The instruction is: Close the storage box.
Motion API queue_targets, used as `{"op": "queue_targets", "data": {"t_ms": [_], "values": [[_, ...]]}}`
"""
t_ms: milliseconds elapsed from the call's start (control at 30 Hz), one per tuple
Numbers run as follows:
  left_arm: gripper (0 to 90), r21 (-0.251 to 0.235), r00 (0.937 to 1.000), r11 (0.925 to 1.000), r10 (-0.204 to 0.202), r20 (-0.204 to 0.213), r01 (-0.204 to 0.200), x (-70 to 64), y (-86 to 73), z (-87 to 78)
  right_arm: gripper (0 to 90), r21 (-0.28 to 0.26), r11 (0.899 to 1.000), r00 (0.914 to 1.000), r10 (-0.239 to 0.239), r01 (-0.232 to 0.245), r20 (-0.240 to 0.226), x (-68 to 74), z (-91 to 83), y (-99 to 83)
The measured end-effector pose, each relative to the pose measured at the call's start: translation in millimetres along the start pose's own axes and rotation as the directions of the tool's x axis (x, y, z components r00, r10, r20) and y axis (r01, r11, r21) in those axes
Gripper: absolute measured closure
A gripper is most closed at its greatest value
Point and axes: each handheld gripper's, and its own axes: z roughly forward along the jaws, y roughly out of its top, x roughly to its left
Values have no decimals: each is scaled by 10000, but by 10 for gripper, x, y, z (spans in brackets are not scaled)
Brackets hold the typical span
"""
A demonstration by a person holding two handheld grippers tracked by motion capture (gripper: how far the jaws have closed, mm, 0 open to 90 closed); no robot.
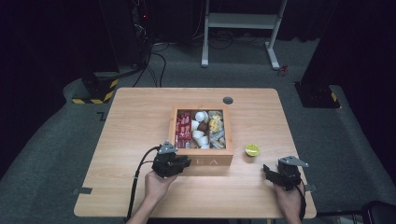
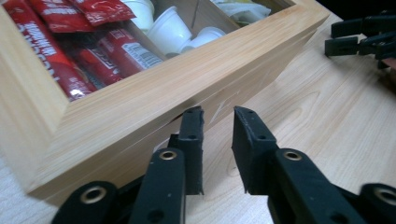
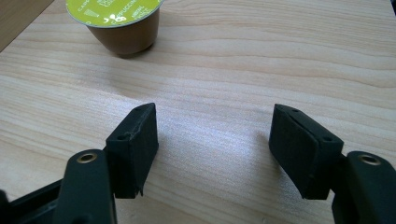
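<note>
My right gripper hangs low over the table, wide open and empty, pointing at the coffee capsule. My left gripper, open a little and empty, rests beside the wooden box.

My left gripper sits against the near wall of the wooden box, which holds red sachets and white cups. Right of the box stands a green-lidded capsule; my right gripper rests nearer, apart from it.
</note>
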Motion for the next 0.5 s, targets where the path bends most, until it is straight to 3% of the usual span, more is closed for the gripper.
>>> {"op": "queue_targets", "data": {"t_ms": [367, 500], "values": [[618, -308, 10000, 9995, -33, -74, 31, 34, 18, -146, 325, 13, 10000, 10000, -8, 8, -6, 0, 1, 2], [602, -549, 9996, 9981, -260, 59, 262, 62, 35, -210, 325, 13, 10000, 10000, -12, 12, -6, 0, 1, 2]]}}
